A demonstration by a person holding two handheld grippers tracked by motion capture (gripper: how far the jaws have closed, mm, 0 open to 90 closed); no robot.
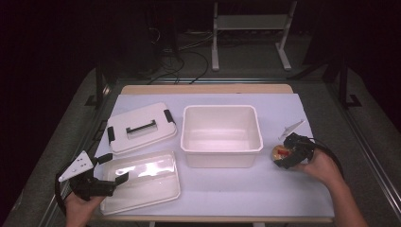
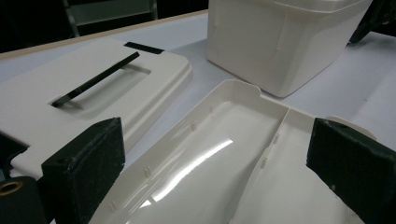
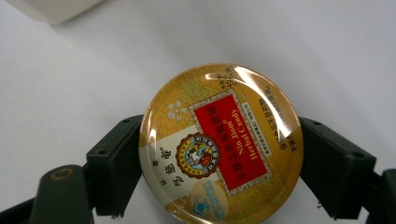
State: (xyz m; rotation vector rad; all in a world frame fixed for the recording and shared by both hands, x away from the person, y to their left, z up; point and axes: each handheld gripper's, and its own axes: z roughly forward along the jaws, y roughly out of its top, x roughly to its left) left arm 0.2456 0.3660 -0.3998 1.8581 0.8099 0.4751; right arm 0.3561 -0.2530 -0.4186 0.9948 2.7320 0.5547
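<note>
A round gold candy tin [image 3: 219, 140] with a red label lies flat on the white table cover, right of the deep white bin [image 1: 221, 160]. My right gripper [image 3: 219, 161] is shut on the tin, with one black pad against each side of its rim. In the high view the tin [image 1: 280, 152] shows under that gripper [image 1: 289, 155]. My left gripper [image 1: 115, 169] stands open at the front left, its pads [image 2: 84, 168] spread over the near-left end of a shallow white tray [image 2: 224, 154] with nothing between them.
A white lid [image 1: 142, 127] with a black handle and black clips lies behind the shallow tray [image 1: 142, 198], left of the bin. The bin [image 2: 280, 42] stands empty in the middle. The table's front edge runs just below both hands.
</note>
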